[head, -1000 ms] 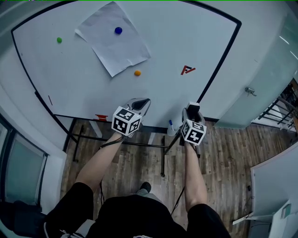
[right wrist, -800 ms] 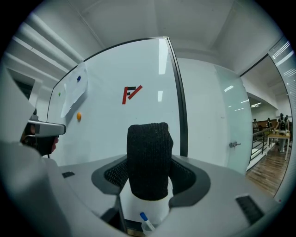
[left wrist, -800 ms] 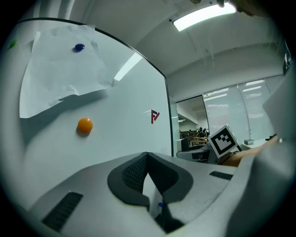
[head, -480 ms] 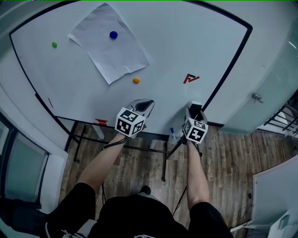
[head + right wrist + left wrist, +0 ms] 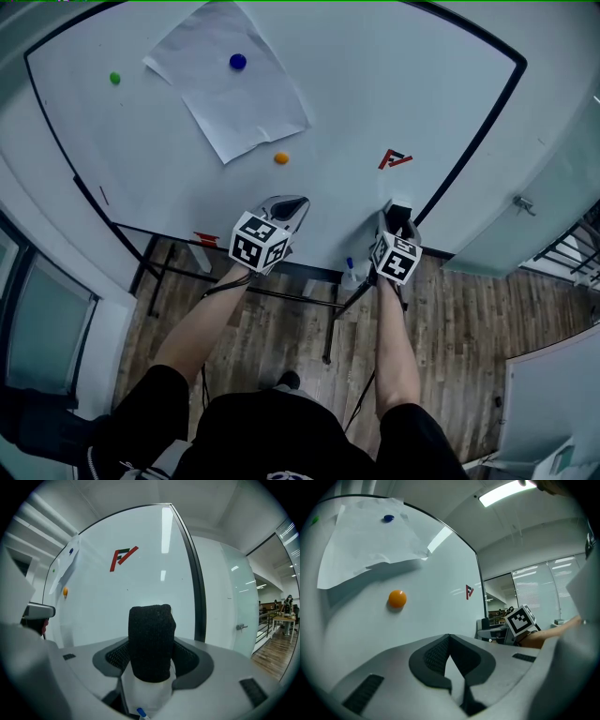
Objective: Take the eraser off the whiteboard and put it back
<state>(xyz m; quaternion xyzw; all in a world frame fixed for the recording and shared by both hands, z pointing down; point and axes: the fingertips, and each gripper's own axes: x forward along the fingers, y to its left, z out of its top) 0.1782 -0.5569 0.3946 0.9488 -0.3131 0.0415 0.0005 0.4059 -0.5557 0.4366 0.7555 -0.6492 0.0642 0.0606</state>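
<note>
Since a second ago the right gripper (image 5: 399, 221) has edged toward the whiteboard (image 5: 375, 84). Its jaws clamp the eraser (image 5: 150, 639), long axis pointing at the board just ahead. Left gripper (image 5: 449, 644): jaws together, empty.

We've moved the right gripper (image 5: 399, 225) with the eraser (image 5: 400, 213) toward 12 o'clock, closer to the red logo (image 5: 395, 159). The left gripper (image 5: 287, 206) edged up too.

Bright overhead strip light (image 5: 501, 492); glare streaks on whiteboard (image 5: 145, 588); fisheye-curved, dark-vignetted edges
</note>
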